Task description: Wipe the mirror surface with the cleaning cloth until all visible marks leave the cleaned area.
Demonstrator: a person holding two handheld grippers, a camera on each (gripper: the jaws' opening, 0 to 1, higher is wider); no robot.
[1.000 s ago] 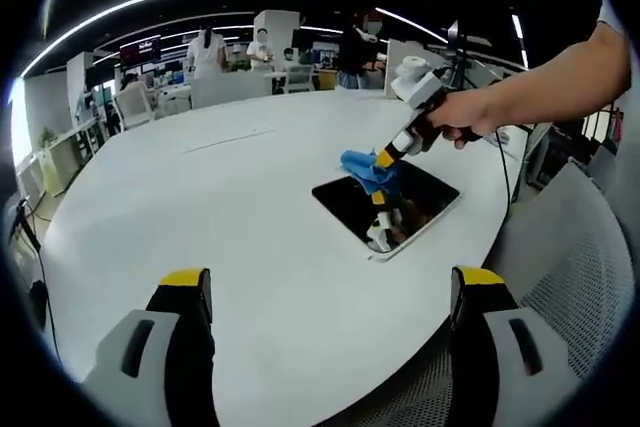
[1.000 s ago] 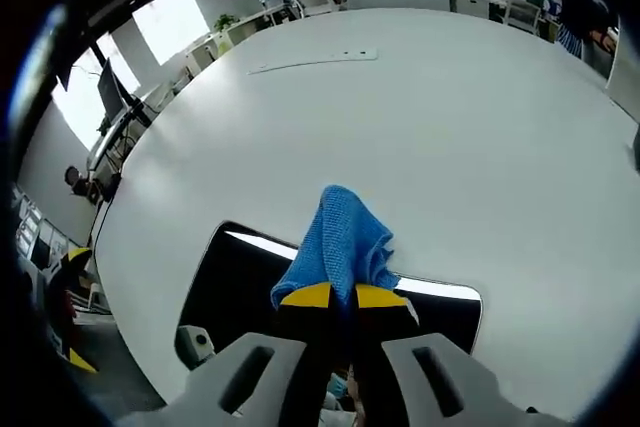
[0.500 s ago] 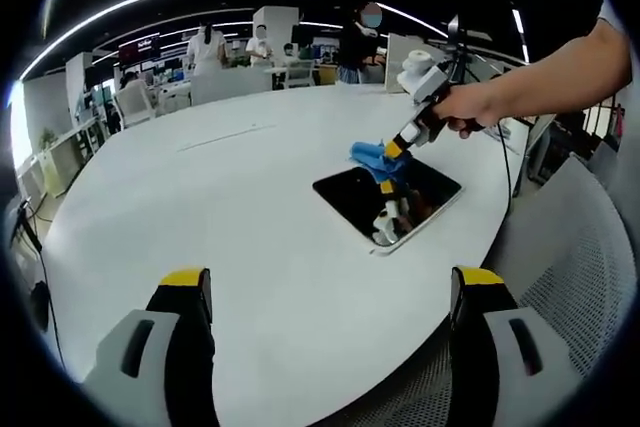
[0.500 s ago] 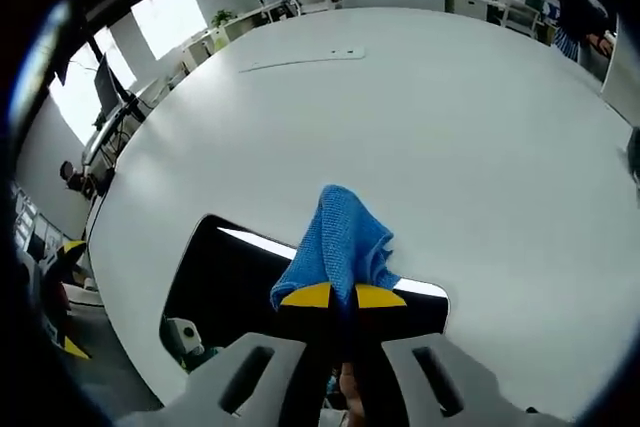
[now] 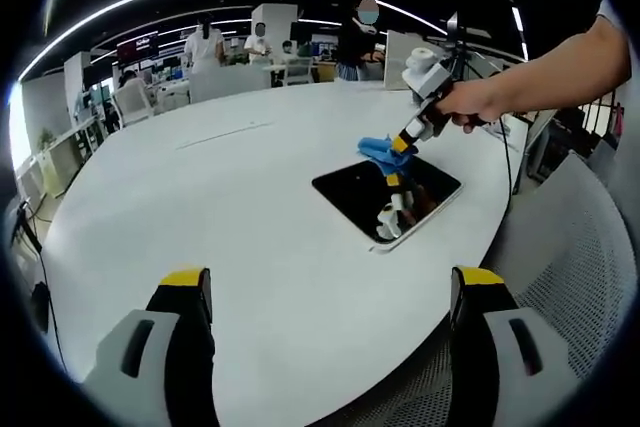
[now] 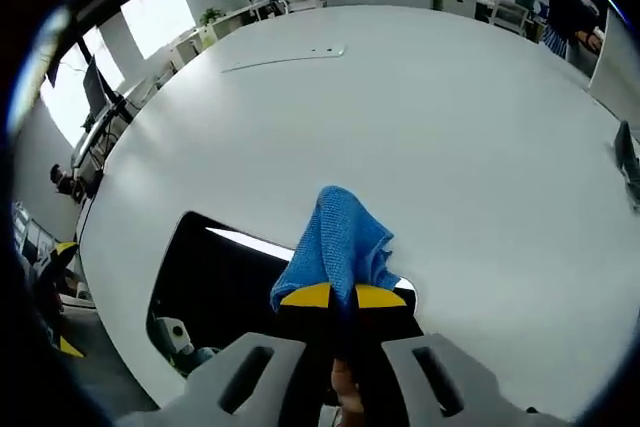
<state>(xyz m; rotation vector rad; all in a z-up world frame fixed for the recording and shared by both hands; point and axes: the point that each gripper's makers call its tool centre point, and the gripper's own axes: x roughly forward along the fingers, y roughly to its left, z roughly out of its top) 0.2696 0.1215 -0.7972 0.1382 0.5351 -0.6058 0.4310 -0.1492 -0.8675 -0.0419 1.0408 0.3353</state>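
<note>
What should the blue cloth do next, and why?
Probably sweep back across the mirror. The right gripper pinches the blue cloth at the mirror's far edge, so most of the dark glass lies on the near side, unwiped for all I can tell.

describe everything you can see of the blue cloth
The blue cloth is a small, bunched piece of waffle-textured fabric, pinched between the yellow-tipped jaws of the right gripper. It hangs crumpled at the far edge of the dark mirror lying flat on the white table.
</note>
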